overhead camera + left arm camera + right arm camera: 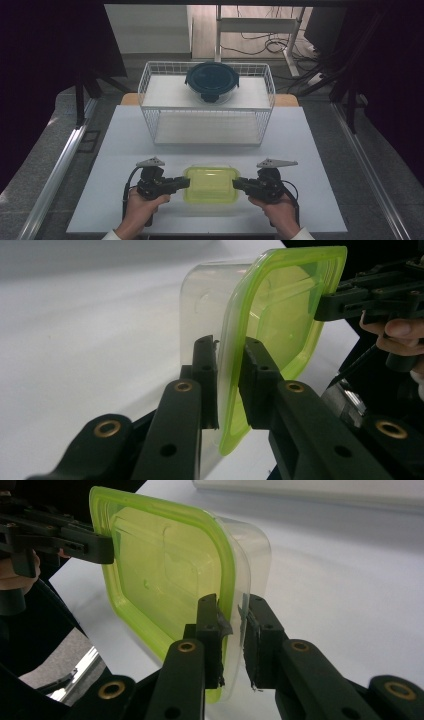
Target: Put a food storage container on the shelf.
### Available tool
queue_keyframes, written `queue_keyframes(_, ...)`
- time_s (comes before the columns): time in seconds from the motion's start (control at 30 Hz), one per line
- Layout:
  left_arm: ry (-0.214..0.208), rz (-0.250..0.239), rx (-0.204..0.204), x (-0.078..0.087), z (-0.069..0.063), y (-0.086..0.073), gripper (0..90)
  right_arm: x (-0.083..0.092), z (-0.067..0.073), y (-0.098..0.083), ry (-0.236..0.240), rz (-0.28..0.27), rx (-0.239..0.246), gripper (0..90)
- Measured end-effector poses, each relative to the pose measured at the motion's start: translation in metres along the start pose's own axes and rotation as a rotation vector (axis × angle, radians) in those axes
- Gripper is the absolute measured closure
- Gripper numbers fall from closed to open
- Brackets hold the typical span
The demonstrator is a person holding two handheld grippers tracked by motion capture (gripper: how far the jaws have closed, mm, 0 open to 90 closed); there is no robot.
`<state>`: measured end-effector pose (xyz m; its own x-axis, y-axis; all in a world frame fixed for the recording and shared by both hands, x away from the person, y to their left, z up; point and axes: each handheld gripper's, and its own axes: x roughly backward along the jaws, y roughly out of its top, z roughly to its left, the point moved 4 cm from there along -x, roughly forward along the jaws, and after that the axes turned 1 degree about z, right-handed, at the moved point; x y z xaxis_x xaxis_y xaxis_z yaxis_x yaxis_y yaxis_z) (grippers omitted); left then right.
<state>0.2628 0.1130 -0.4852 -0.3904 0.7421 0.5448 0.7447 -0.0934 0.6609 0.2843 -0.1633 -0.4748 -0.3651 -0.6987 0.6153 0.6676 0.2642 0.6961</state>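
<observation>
A clear rectangular container with a lime-green lid sits at the near middle of the white table. My left gripper is shut on the left edge of its rim, and my right gripper is shut on the right edge. In the left gripper view the black jaws pinch the green lid's rim, with the other gripper clamped at the far side. The right gripper view has its jaws on the rim of the lid, with the other gripper opposite. I cannot tell whether the container rests on the table.
A white wire rack stands at the back of the table with a round glass container with a dark lid on its top shelf. Its lower shelf is bare. Metal rails run along both sides of the table.
</observation>
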Motion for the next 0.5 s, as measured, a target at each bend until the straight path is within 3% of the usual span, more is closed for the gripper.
queue_keyframes(0.5, -0.009, -0.059, -0.042, 0.014, -0.01, 0.029, 78.9, 0.014, 0.003, 0.03, 0.001, -0.052, 0.05, 77.9)
